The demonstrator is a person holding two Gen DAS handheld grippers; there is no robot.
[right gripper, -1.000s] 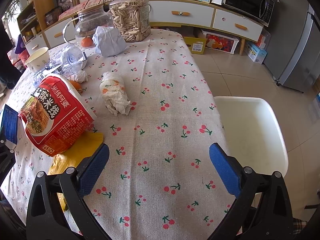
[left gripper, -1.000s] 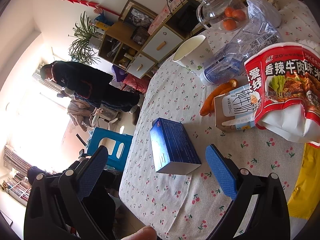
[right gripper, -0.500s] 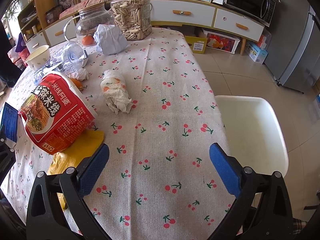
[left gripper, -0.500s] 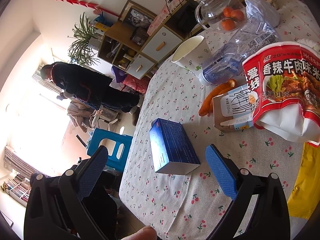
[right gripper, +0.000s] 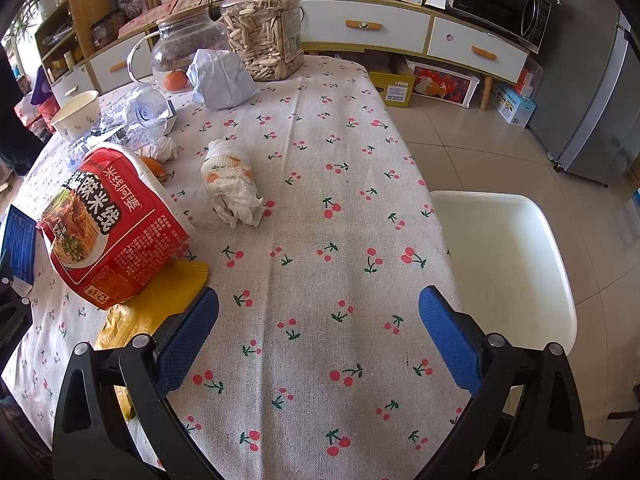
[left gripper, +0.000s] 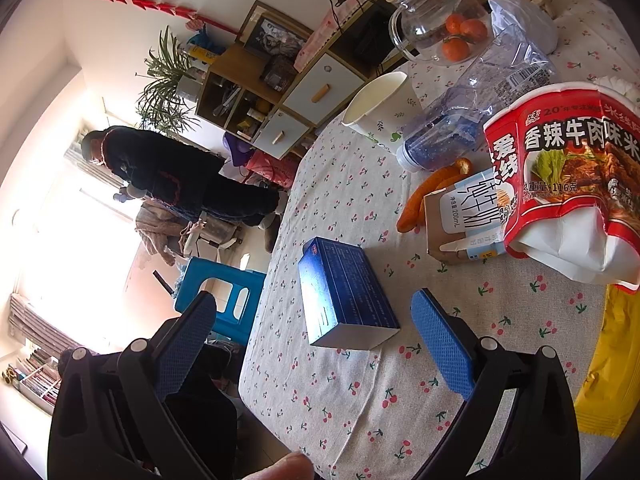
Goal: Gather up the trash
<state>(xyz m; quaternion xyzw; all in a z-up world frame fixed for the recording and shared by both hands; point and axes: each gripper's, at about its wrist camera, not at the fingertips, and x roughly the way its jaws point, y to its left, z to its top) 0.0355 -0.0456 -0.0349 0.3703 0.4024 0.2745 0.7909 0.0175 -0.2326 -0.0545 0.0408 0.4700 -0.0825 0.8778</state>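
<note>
Left gripper (left gripper: 310,326) and right gripper (right gripper: 318,330) stay spread wide, empty, barely shifted. Blue box (left gripper: 344,294) lies flat, long axis running away from the left gripper.

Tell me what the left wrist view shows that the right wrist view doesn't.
Left wrist only: the milk carton, the carrot and a person by the window. Right wrist only: the crumpled tissue, the seed jar and the white chair. Both show the red noodle bag, blue box, paper cup and yellow bag.
</note>
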